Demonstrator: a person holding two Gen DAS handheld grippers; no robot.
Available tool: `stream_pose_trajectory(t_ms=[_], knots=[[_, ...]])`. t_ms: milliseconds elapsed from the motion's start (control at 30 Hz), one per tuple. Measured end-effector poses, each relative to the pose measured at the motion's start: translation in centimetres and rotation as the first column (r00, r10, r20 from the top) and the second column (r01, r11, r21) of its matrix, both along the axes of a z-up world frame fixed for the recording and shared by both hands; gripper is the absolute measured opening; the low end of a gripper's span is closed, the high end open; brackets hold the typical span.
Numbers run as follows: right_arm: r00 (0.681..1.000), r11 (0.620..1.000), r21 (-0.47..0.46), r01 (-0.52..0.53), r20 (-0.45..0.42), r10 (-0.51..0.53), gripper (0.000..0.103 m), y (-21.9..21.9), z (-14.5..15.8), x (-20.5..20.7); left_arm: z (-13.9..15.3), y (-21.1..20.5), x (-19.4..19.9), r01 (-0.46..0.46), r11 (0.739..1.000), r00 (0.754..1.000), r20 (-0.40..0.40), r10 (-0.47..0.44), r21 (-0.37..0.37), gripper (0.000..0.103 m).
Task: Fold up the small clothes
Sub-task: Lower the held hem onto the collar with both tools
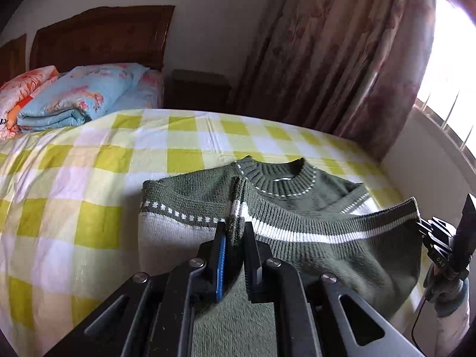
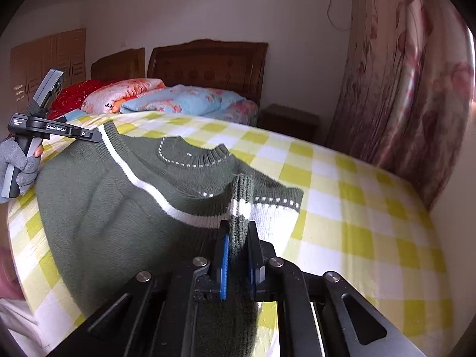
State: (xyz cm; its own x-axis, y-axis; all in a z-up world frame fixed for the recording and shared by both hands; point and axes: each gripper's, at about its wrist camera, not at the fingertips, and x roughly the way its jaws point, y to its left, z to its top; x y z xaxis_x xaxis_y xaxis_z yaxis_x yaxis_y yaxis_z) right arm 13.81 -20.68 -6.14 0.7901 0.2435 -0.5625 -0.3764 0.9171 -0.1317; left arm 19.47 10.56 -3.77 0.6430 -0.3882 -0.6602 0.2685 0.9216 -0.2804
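Sweater (image 1: 297, 208) – collar away (hem held), widthwise.

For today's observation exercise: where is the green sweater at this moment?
The green sweater lies on the checked bedsheet, its hem pinched and lifted by the left gripper and right gripper, collar toward the headboard.

One green sweater (image 1: 297, 208), two hand-held grippers (image 1: 235, 235) (image 2: 238, 238), two folded quilts (image 1: 77, 95), one curtain (image 1: 342, 59).
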Motion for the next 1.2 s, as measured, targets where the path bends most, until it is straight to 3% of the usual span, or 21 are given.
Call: stream_pose_trajectory(t_ms=[33,133,233,333,467,533,633,800,900,967,1000,1100,1133,1200], knots=[[1.000,1.000,0.001,-0.011,0.021,0.011,0.103,-0.1,0.8,-0.8,0.7,0.5,-1.0,-0.001,1.000,1.000,0.021,0.001,-0.013,0.010],[0.997,0.999,-0.017,-0.030,0.069,0.032,0.103,-0.4,3.2,-1.3,3.4,2.5,-1.4,-0.032,0.998,0.997,0.066,0.035,-0.048,0.010],[0.996,0.999,0.023,-0.023,0.092,0.021,0.103,-1.0,5.8,1.6,5.4,3.6,1.6,-0.076,0.995,0.994,0.075,0.081,-0.070,0.010],[0.999,0.999,0.043,0.010,0.041,-0.011,0.103,-0.8,6.3,7.7,3.7,3.2,7.1,-0.122,0.992,0.993,-0.001,0.122,-0.033,0.010],[0.980,0.997,0.019,0.070,-0.188,-0.065,0.103,-0.2,0.5,16.2,-3.6,2.4,12.3,-0.188,0.982,0.967,-0.170,0.189,0.022,0.010],[0.957,0.995,-0.028,0.096,-0.273,-0.100,0.103,-0.1,-3.5,18.2,-5.4,2.5,12.2,-0.203,0.979,0.964,-0.174,0.201,0.006,0.010],[0.961,0.990,0.080,0.117,-0.259,-0.093,0.103,-1.4,-4.0,17.9,-3.6,3.0,11.7,-0.189,0.982,0.973,-0.139,0.183,-0.027,0.010],[0.980,0.991,0.090,0.099,-0.183,-0.081,0.103,-1.5,-1.2,17.5,-1.0,2.1,12.1,-0.178,0.984,0.982,-0.068,0.176,-0.015,0.010],[0.971,0.992,0.060,0.115,-0.215,-0.099,0.103,-1.1,-2.0,19.0,-4.7,1.4,14.5,-0.190,0.979,0.961,-0.189,0.202,0.076,0.010],[0.955,0.995,-0.002,0.096,-0.280,-0.093,0.103,-0.5,-4.4,19.9,-5.1,2.2,14.2,-0.204,0.979,0.959,-0.197,0.204,0.019,0.012],[0.966,0.995,0.034,0.093,-0.247,-0.081,0.103,-0.9,-4.3,19.3,-4.9,2.6,14.0,-0.206,0.979,0.957,-0.211,0.198,-0.013,0.012],[0.945,0.986,0.042,0.161,-0.296,-0.142,0.103,-2.0,-3.6,18.9,-2.6,3.4,12.0,-0.246,0.969,0.962,-0.122,0.245,0.001,0.013],[0.943,0.982,0.012,0.188,-0.283,-0.177,0.103,-2.1,-2.9,18.5,-1.4,3.6,11.2,-0.265,0.964,0.962,-0.072,0.264,-0.012,0.013],[0.960,0.982,0.001,0.187,-0.214,-0.183,0.103,-1.5,-1.0,17.2,0.5,3.3,10.3,-0.268,0.961,0.963,-0.015,0.267,-0.073,0.024]])
